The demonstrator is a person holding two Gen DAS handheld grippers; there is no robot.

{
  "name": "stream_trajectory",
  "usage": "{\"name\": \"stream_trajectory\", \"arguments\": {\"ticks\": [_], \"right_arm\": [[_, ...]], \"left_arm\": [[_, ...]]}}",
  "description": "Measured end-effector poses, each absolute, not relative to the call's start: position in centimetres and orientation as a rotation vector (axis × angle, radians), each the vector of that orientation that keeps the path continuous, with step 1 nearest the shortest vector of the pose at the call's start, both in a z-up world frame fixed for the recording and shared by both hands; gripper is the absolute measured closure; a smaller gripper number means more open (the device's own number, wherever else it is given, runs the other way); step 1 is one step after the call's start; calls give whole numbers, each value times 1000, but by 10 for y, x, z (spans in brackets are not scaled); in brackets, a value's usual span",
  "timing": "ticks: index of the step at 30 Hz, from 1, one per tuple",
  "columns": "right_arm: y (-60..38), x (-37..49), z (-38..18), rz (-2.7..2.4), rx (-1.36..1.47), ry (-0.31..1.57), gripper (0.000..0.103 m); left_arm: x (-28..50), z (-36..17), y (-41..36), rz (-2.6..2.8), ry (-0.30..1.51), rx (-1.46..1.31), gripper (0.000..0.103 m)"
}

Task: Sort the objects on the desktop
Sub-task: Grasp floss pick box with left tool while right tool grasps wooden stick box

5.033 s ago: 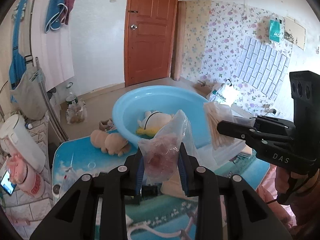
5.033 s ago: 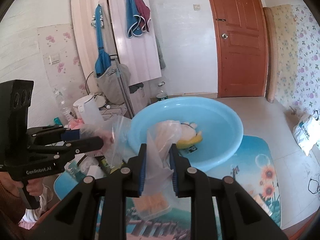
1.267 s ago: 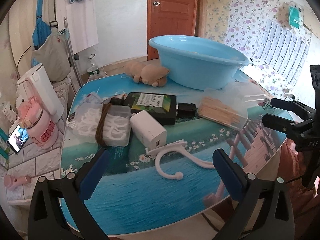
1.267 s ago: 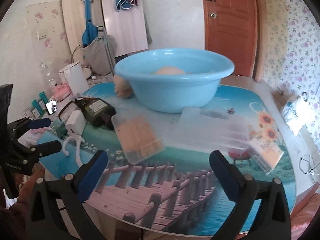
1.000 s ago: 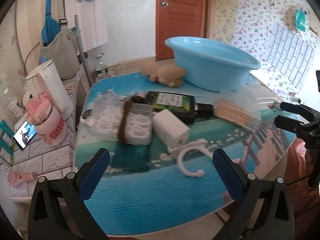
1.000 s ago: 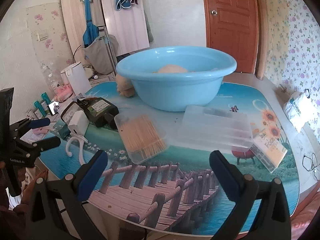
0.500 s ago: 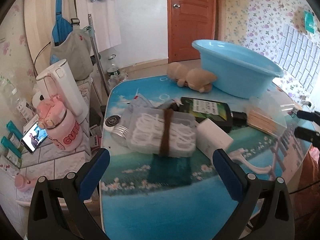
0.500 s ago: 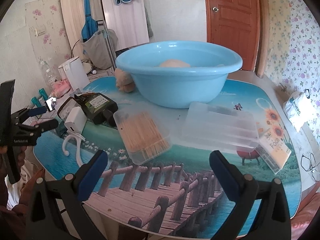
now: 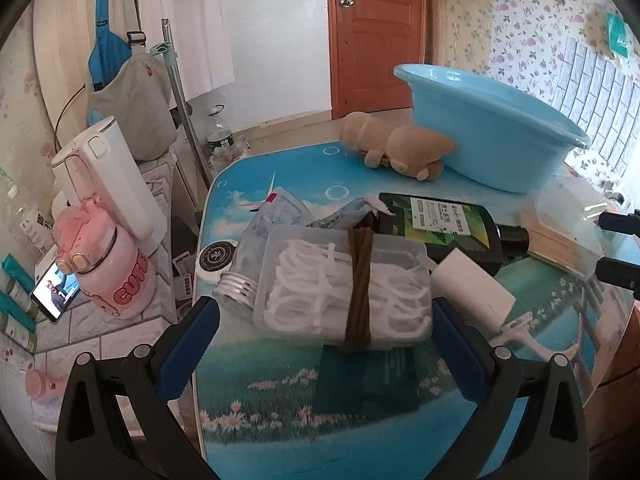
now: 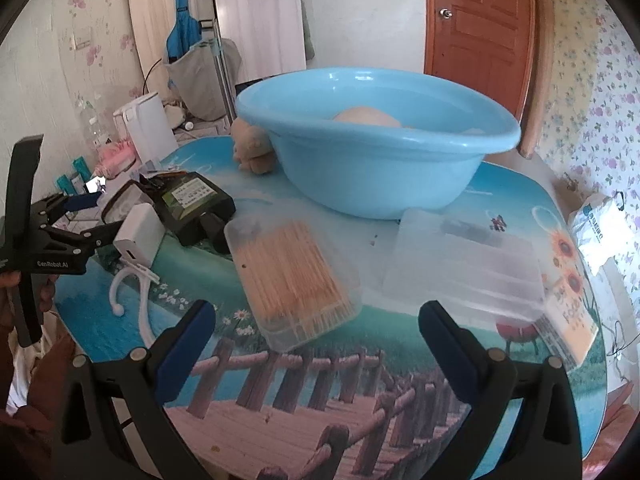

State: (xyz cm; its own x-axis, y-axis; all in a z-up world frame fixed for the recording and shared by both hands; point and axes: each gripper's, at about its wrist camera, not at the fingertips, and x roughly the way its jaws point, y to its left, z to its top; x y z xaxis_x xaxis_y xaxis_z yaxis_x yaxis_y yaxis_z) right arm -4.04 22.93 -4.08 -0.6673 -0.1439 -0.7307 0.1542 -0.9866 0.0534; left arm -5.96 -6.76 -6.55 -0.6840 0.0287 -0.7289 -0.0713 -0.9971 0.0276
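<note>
My left gripper is open and empty, jaws wide on either side of a clear box of white floss picks bound with a brown band. It also shows in the right wrist view. My right gripper is open and empty, just in front of a clear box of cotton swabs. A blue basin stands at the back of the table; it also shows in the left wrist view. A dark green bottle and a white power bank lie beside the floss box.
A tan plush toy lies by the basin. A flat clear case and a yellow pack lie at the right. A white hook lies near the front edge. A white kettle and pink cup stand off the table's left.
My left gripper has swung left and closed in on the floss box, which now sits between the open jaws. My right gripper has moved closer to the swab box. Five seconds ago both held plastic bags.
</note>
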Motion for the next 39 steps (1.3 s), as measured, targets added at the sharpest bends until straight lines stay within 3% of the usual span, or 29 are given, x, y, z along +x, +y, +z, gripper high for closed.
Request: {"name": "stream_trajectory", "arguments": {"ticks": [6, 10, 13, 15, 17, 39], "right_arm": [[222, -52, -39, -2707, 1164, 43, 1], [217, -60, -45, -2675, 1183, 52, 11], [215, -60, -48, -2656, 1185, 57, 13], [213, -59, -49, -2640, 1184, 71, 22], [213, -57, -49, -2640, 1187, 94, 36], [253, -17, -45, -2710, 1238, -57, 38]], "left_arm": [[-60, -65, -72, 2819, 14, -1185, 1], [-56, -66, -75, 2778, -53, -1175, 21], [-53, -66, -70, 2790, 12, -1171, 21], [-51, -64, -68, 2785, 19, -1167, 21], [-50, -63, -68, 2783, 20, -1164, 21], [3, -52, -41, 2771, 41, -1161, 21]]}}
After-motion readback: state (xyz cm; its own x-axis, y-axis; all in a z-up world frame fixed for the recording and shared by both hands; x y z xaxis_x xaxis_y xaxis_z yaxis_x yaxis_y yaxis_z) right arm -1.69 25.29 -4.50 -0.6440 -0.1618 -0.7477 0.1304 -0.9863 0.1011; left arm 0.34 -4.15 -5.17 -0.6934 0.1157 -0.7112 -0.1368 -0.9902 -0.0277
